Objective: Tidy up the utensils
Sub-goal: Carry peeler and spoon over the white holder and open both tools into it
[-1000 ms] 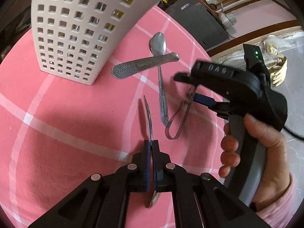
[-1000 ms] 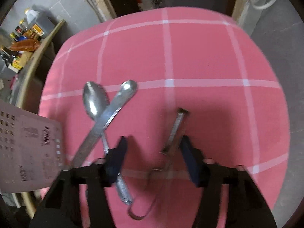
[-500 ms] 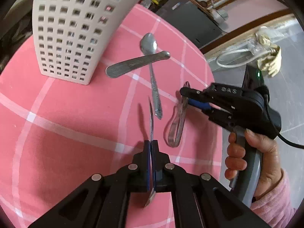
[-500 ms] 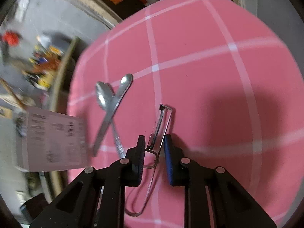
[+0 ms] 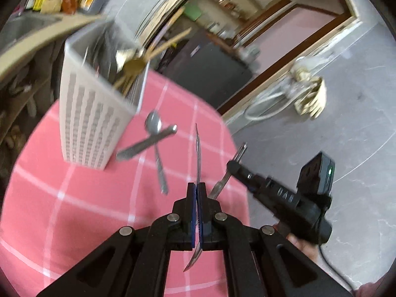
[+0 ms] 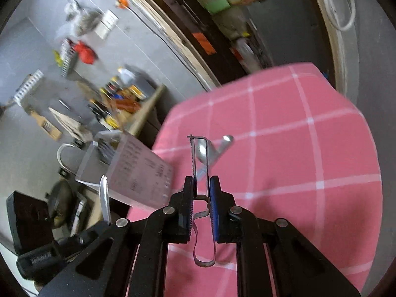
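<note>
My left gripper (image 5: 197, 190) is shut on a thin metal utensil (image 5: 197, 153), held edge-on above the pink checked tablecloth (image 5: 74, 198). My right gripper (image 6: 201, 183) is shut on a metal peeler (image 6: 198, 158) and holds it off the table; it shows in the left wrist view (image 5: 231, 168) with the peeler (image 5: 239, 152) sticking out. A spoon (image 5: 156, 143) and a flat steel handle (image 5: 146, 143) lie crossed on the cloth beside the white perforated utensil holder (image 5: 94, 123), which holds wooden and brass utensils (image 5: 138, 59).
The table edge (image 5: 237, 133) drops to a grey floor on the right. A dark cabinet (image 5: 205, 74) stands behind the table. A shelf with bottles (image 6: 118, 99) is at the left in the right wrist view, and the holder (image 6: 133, 168) shows there too.
The right gripper closed on the peeler and lifted it off the cloth. The left gripper rose with its utensil, and both views tilted up towards the holder's open top.
</note>
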`<state>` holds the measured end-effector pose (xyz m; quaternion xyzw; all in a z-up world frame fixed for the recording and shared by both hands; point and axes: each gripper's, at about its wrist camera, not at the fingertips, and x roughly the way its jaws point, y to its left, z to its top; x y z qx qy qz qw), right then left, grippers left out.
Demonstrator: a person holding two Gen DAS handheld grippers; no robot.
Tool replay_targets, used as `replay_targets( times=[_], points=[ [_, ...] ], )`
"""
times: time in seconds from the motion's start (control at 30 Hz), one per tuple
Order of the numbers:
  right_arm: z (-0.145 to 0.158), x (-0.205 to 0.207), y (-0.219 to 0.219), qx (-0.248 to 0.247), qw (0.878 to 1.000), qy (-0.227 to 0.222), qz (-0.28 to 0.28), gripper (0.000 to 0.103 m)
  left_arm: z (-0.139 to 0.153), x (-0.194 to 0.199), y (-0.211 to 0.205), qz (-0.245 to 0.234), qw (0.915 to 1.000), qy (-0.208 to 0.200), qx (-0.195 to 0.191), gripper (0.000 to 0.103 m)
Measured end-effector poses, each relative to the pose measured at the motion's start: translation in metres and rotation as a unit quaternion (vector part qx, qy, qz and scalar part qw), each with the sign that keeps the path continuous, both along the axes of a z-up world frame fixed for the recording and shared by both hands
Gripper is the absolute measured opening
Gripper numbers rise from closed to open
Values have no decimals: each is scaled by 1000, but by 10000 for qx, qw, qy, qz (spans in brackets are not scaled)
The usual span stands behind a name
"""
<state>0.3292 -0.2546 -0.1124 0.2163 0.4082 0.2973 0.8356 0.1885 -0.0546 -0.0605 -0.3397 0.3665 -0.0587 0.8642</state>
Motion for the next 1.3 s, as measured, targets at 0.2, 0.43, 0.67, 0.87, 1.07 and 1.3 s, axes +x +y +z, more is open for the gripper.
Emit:
replay_targets(
  times=[0.2, 0.43, 0.67, 0.87, 1.07, 1.3],
  points=[
    [48, -7, 10, 457, 9962, -738, -81, 12, 55, -1, 19, 118, 9972, -708, 202, 2],
    [105, -22, 49, 1098, 9804, -1627, -148, 12, 111, 9, 67, 546, 9846, -1504, 699, 2],
    [129, -22, 105, 970, 9650, -2431, -135, 12, 123, 29, 108, 690, 9709, -2033, 1057, 2],
    [118, -31, 131, 480, 9568, -2868, -6, 12, 93, 40, 116, 501, 9677, -2119, 1271, 2],
    [97, -33, 145, 189, 9587, -2837, 86, 12, 66, 45, 120, 410, 9701, -2032, 1264, 2],
    [80, -28, 148, -23, 9649, -2621, 161, 12, 46, 43, 118, 319, 9707, -1950, 1369, 2]
  ],
)
